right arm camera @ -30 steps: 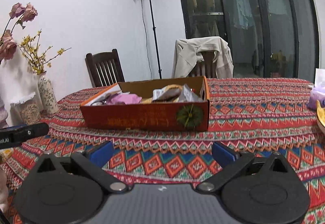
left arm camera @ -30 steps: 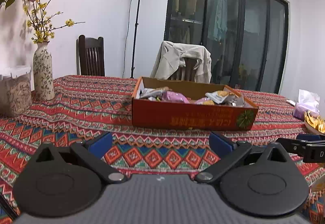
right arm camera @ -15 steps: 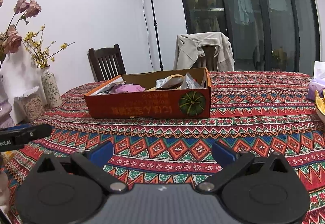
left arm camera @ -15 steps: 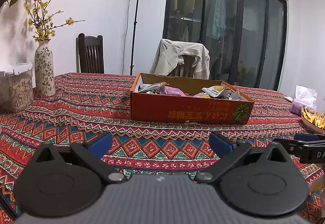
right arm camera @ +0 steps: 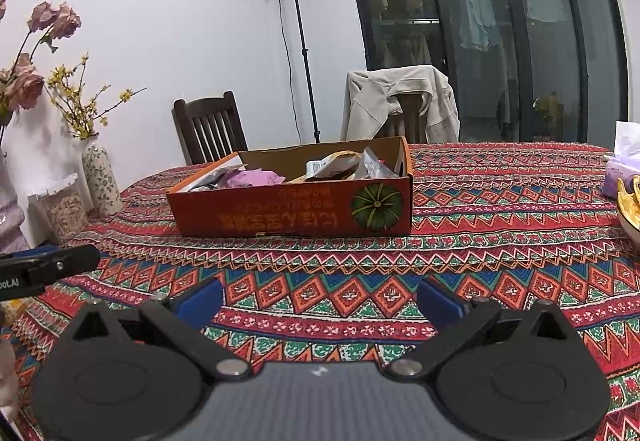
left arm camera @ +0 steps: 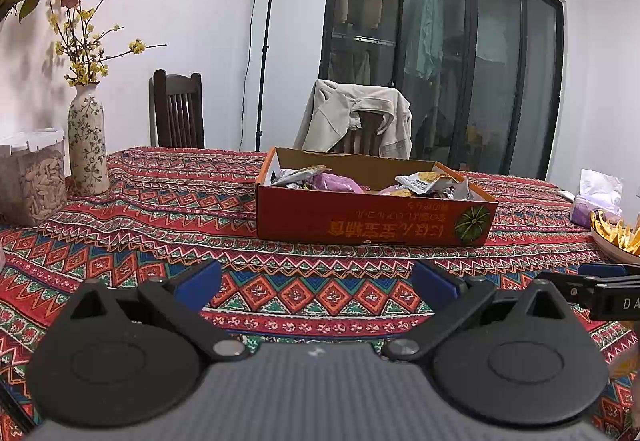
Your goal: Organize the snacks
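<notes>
Crinkled snack packets (left arm camera: 424, 183) fill the orange cardboard box (left arm camera: 372, 223) ahead of you, while your left gripper (left arm camera: 316, 283) and right gripper (right arm camera: 320, 299) hover spread wide, holding nothing.

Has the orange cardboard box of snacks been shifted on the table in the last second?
Cannot tell. The orange cardboard box sits differently against the floral vase, yet both drift in view, suggesting the cameras moved.

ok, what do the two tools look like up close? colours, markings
Both match. The left tool and the right tool each have blue fingers on black linkage arms, two round black discs and a ribbed grey body with a small white mark. Silver pivot pins show. Seen side-on, each carries partial white lettering. No cables or sleeves visible.
</notes>
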Motion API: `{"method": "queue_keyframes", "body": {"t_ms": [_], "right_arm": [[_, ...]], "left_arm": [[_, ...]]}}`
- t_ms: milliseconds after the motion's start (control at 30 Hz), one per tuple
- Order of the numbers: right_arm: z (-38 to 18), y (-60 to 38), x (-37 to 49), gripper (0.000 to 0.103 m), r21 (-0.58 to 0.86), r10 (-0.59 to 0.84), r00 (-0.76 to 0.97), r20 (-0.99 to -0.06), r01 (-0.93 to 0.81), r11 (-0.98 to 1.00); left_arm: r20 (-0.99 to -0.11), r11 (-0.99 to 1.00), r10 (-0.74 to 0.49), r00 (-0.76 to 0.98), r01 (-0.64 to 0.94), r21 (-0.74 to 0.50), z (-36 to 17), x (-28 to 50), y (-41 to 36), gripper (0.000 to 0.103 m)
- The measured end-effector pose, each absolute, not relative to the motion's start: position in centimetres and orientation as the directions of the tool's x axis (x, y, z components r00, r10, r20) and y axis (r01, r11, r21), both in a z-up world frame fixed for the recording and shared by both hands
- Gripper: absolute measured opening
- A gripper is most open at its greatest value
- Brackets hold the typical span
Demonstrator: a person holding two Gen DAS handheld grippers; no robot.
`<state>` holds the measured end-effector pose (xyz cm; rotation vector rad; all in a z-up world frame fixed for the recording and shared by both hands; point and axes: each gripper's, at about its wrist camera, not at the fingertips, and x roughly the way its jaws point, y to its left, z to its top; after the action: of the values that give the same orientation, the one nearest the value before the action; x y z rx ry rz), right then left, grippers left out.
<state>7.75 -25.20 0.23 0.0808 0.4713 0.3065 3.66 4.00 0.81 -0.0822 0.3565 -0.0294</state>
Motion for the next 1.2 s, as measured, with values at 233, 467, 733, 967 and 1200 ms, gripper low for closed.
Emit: {"method": "queue_keyframes", "body": {"t_ms": [233,467,733,967,1200], "right_arm": [[0.22,-25.21,7.74,0.103,0.147,0.308,0.846,-0.434,-0.271,0.951],[0.19,-25.22,7.74,0.103,0.147,0.309,0.846,-0.434,-0.271,0.951],[0.17,-25.23,7.74,0.103,0.147,0.309,0.846,-0.434,-0.272,0.951],[0.35,-25.21,7.74,0.103,0.146,0.309,0.846,-0.434,-0.272,0.951],[0.37,-25.21,7.75,0.103,0.145,0.307,0.846,-0.435,-0.271,0.952]], "left_arm": [[-0.347,0.996,-0.046,0.937,0.017,-0.085,0.92,3.55,3.88,0.103],[-0.350,0.996,-0.041,0.936,0.012,-0.085,0.92,3.63,3.98,0.103],[-0.345,0.996,-0.049,0.937,0.020,-0.088,0.87,3.59,4.05,0.103],[-0.353,0.995,-0.058,0.934,0.023,-0.101,0.74,3.80,4.15,0.103],[-0.360,0.992,-0.064,0.931,0.022,-0.120,0.58,3.98,4.37,0.103]]}}
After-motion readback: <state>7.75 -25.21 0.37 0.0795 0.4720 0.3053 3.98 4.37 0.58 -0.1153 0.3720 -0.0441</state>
